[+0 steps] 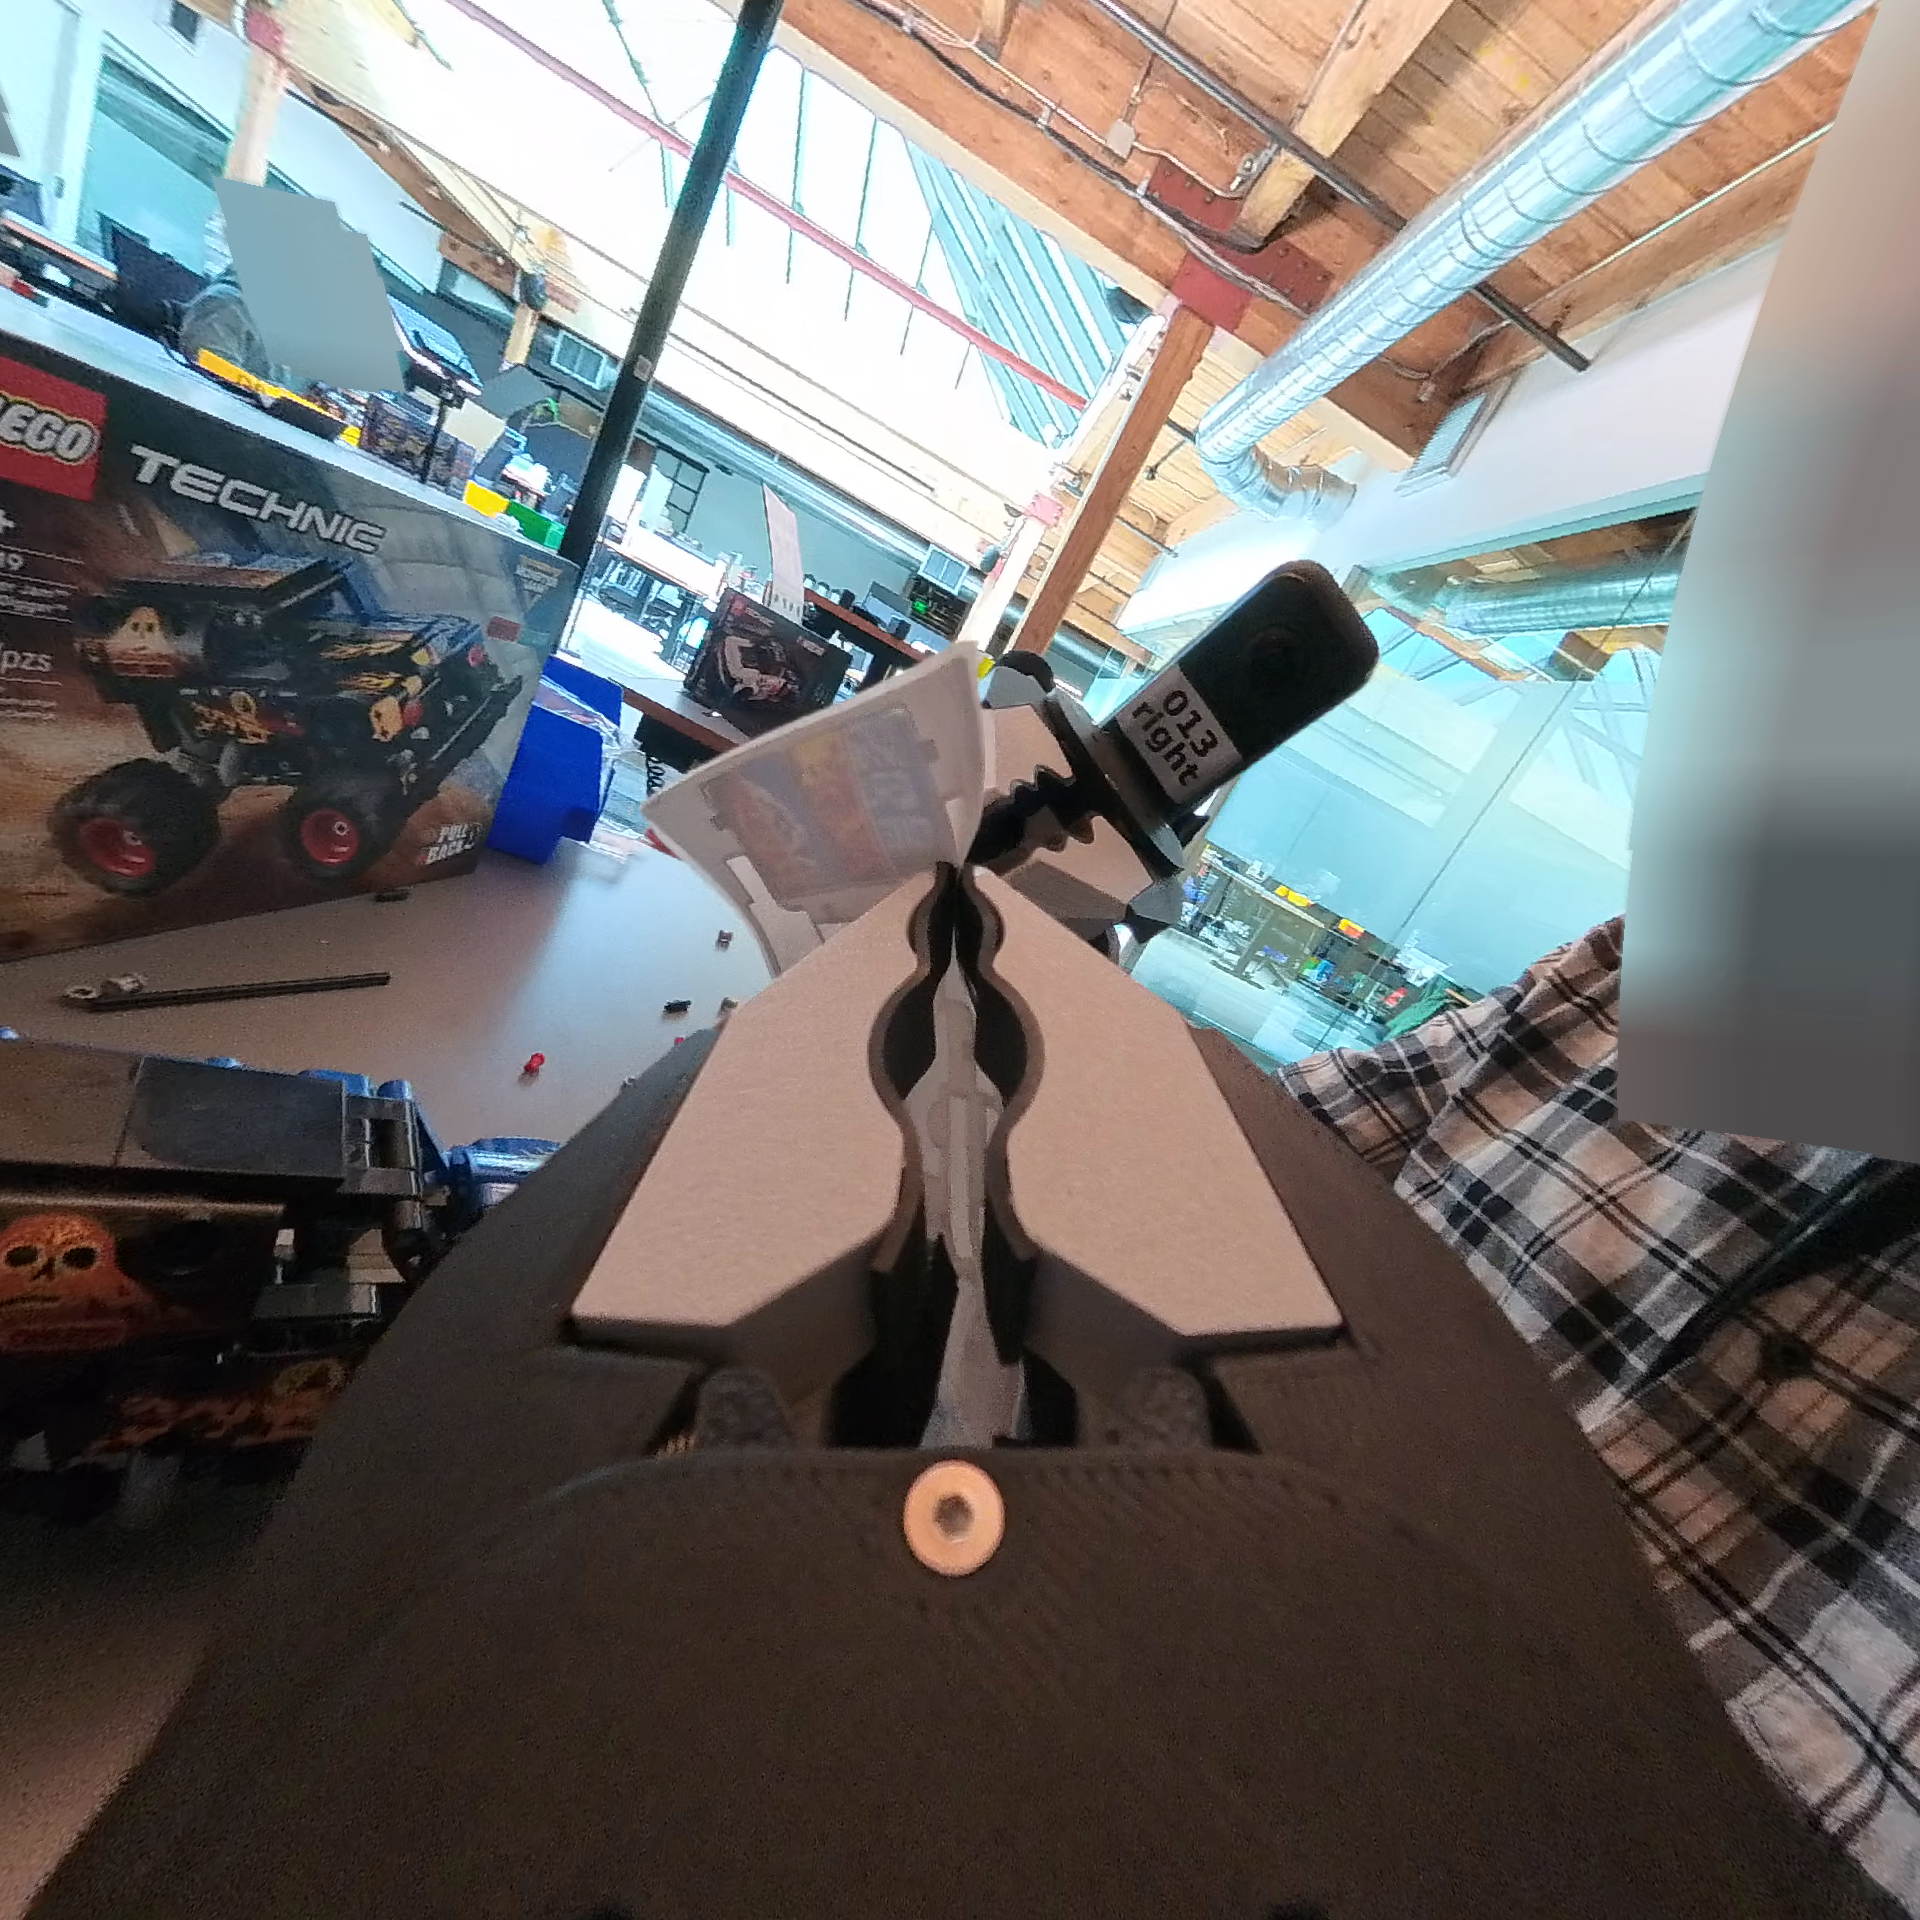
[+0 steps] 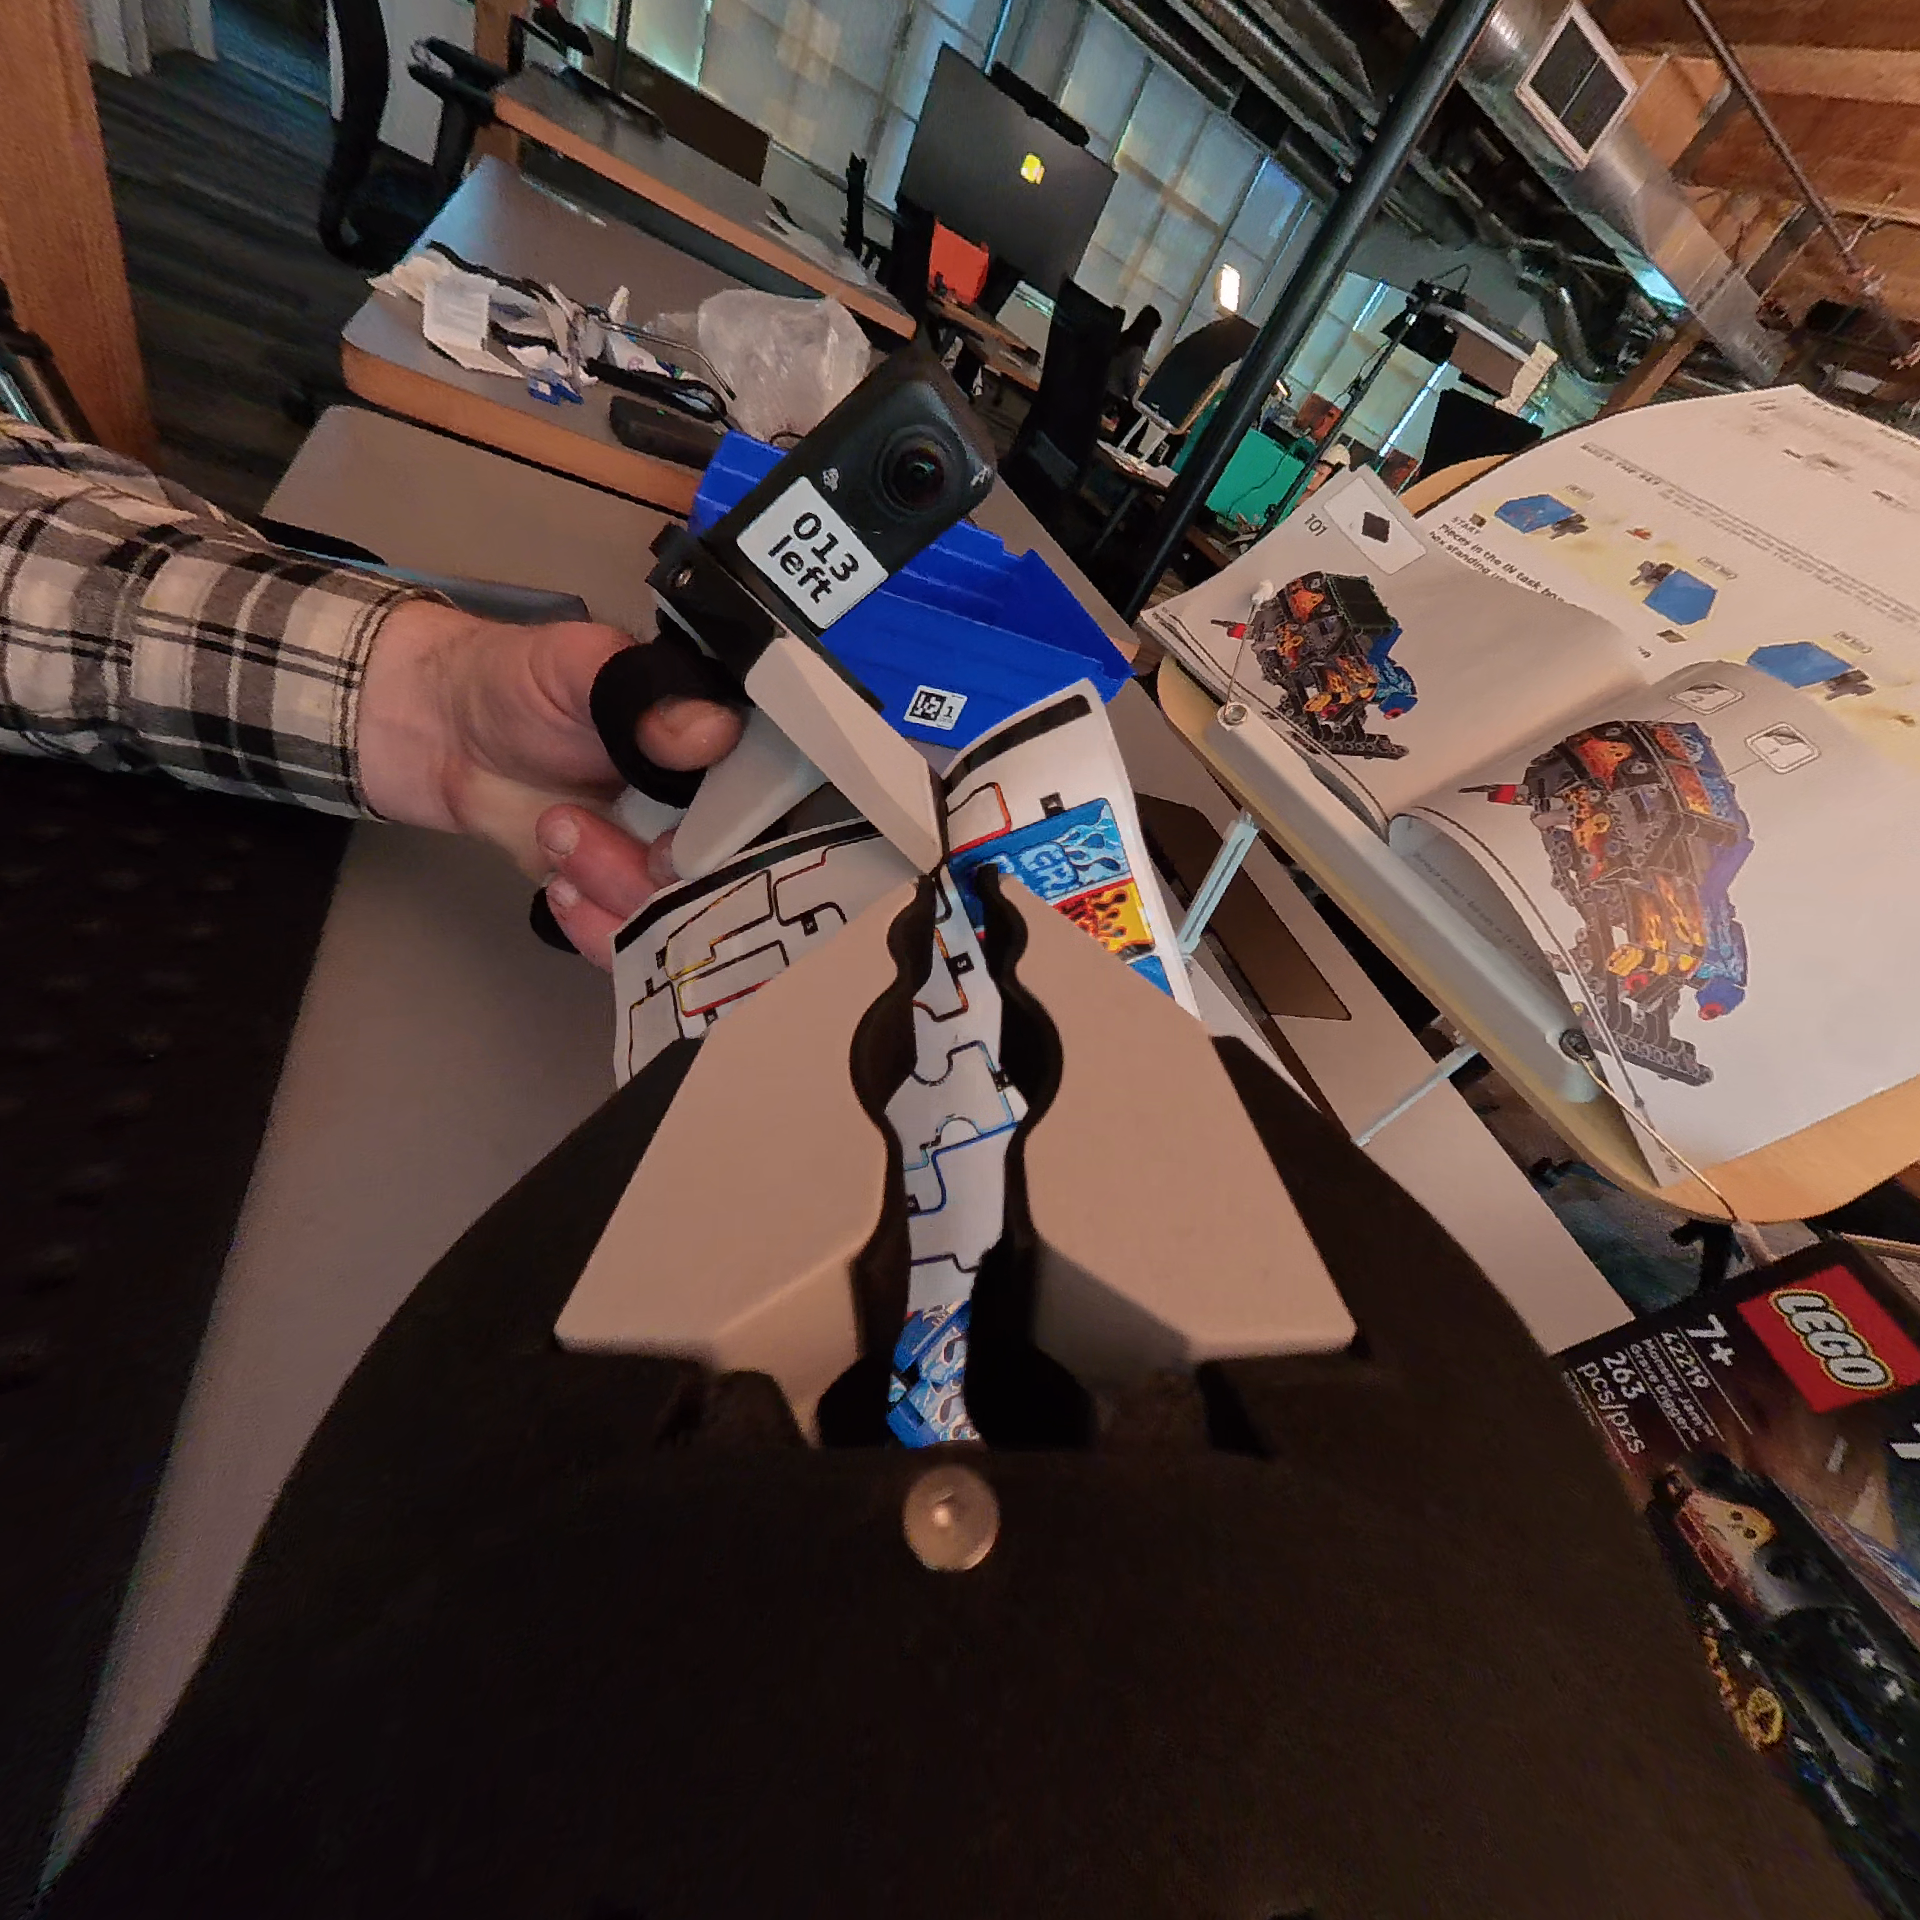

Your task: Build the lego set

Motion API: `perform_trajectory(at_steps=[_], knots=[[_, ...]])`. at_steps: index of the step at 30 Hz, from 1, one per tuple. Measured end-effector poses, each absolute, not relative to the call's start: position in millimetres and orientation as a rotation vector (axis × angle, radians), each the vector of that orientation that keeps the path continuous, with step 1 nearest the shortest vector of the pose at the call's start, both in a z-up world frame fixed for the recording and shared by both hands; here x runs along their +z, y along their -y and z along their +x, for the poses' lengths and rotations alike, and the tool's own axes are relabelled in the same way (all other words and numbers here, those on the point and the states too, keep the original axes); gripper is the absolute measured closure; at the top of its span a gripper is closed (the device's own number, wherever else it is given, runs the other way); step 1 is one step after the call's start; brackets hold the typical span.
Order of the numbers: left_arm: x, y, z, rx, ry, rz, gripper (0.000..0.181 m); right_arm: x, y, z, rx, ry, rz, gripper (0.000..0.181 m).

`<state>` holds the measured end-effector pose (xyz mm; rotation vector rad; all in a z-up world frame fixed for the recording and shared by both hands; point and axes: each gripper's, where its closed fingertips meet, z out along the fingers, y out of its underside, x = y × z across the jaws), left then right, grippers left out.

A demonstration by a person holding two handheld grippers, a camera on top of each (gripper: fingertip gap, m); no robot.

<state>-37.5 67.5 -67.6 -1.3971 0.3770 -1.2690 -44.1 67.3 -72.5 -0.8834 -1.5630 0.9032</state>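
Note:
My left gripper [image 1: 951, 883] is shut on a white sticker sheet [image 1: 821, 800], which runs edge-on between its fingers and curls up past the tips. In the right wrist view the same sheet [image 2: 1081, 831] lies flat behind my right gripper [image 2: 954, 883], whose jaws stand narrowly apart with the sheet showing through the gap. The left gripper [image 2: 935, 847] pinches the sheet right at the right gripper's tips. The right gripper [image 1: 982, 847] shows just behind the sheet. A partly built black and blue truck [image 1: 177, 1247] with flame stickers sits at the left.
The set's box [image 1: 239, 665] stands at the back left, with a blue bin [image 1: 551, 769] beside it. A black axle [image 1: 239, 992] and small loose pieces such as a red pin [image 1: 535, 1062] lie on the table. An open instruction booklet [image 2: 1558, 831] rests on a wooden stand [image 2: 1455, 1132].

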Motion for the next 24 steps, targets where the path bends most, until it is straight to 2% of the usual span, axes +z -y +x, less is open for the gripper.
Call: perform_trajectory(at_steps=[9, 24], knots=[[-66.0, -57.1, -31.2, -1.365, -0.425, -1.391, 0.181, -74.7, -55.4, -42.1, 0.945, 1.606, -0.838, 0.171], [-50.3, -24.3, -12.7, -1.477, -0.625, -1.264, 0.181, -57.3, -22.3, -21.3, 1.543, 1.636, -0.792, 0.176]])
